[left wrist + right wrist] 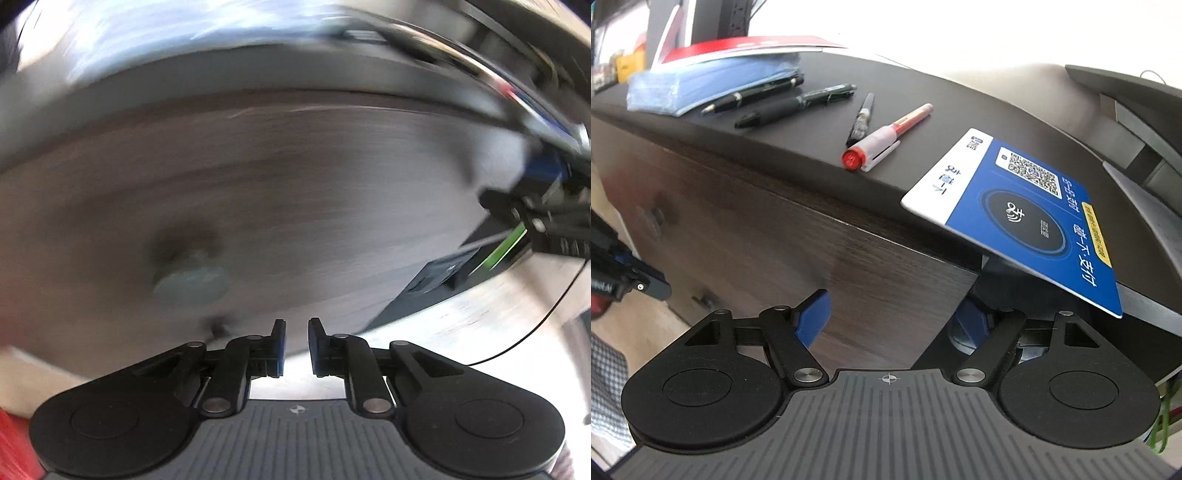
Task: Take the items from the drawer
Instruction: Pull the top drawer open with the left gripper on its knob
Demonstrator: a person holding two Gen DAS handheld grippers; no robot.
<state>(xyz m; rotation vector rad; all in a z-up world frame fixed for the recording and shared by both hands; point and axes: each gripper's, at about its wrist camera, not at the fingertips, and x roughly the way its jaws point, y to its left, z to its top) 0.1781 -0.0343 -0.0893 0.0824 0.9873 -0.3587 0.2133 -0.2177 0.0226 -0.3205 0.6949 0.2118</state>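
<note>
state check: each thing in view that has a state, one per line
left gripper: shut, nothing between the fingers
right gripper: open, holding nothing
drawer front: closed as far as the blur shows
red pen: capped, lying on the cabinet top
blue card: face up, overhanging the cabinet edge
black pens: lying flat on the cabinet top

a blue card [1027,218] overhangs the dark cabinet top [798,155] beside a red pen [886,138].
</note>
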